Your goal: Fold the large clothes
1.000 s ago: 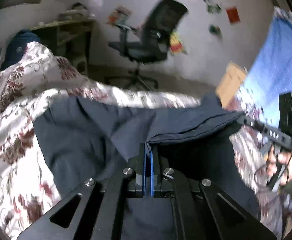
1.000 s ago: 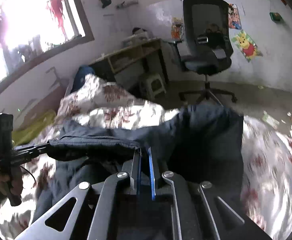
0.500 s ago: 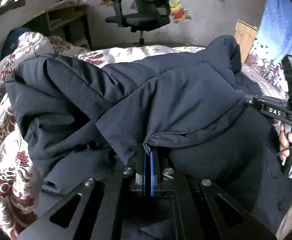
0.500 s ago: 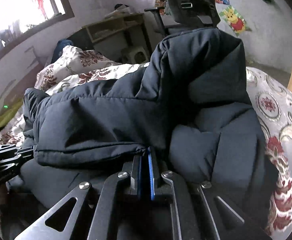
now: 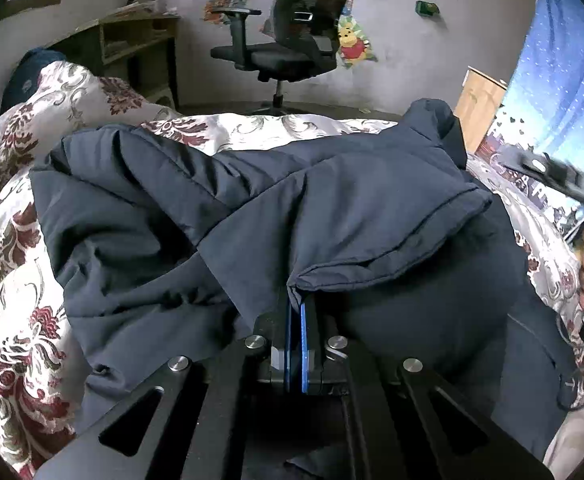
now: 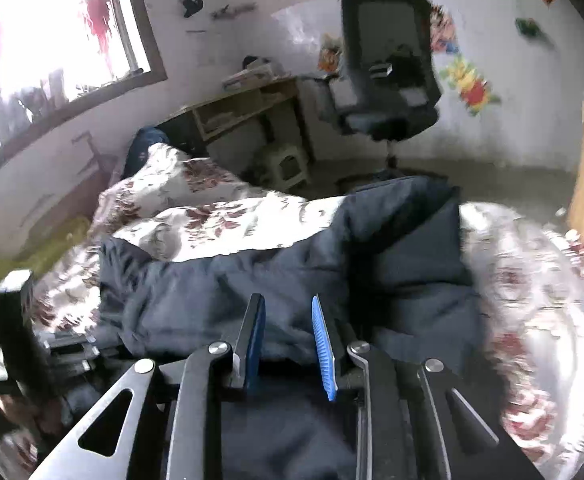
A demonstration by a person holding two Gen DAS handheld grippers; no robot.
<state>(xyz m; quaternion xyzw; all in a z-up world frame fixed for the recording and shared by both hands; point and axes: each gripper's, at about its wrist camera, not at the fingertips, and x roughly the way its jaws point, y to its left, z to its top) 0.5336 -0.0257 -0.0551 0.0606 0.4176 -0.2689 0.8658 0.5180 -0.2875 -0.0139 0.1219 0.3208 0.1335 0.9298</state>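
We see the dark padded jacket (image 5: 332, 208) folded on the floral bed (image 5: 7, 240), its hem pinched at twelve o'clock in our left tongs (image 5: 295, 312), while our right tongs (image 6: 287, 320) have just been opening, pads clear of the fabric between them.

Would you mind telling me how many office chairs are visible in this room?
1. A single black office chair stands on the floor by the far wall, beyond the bed and beside the wooden desk. Others may be hidden outside the views.
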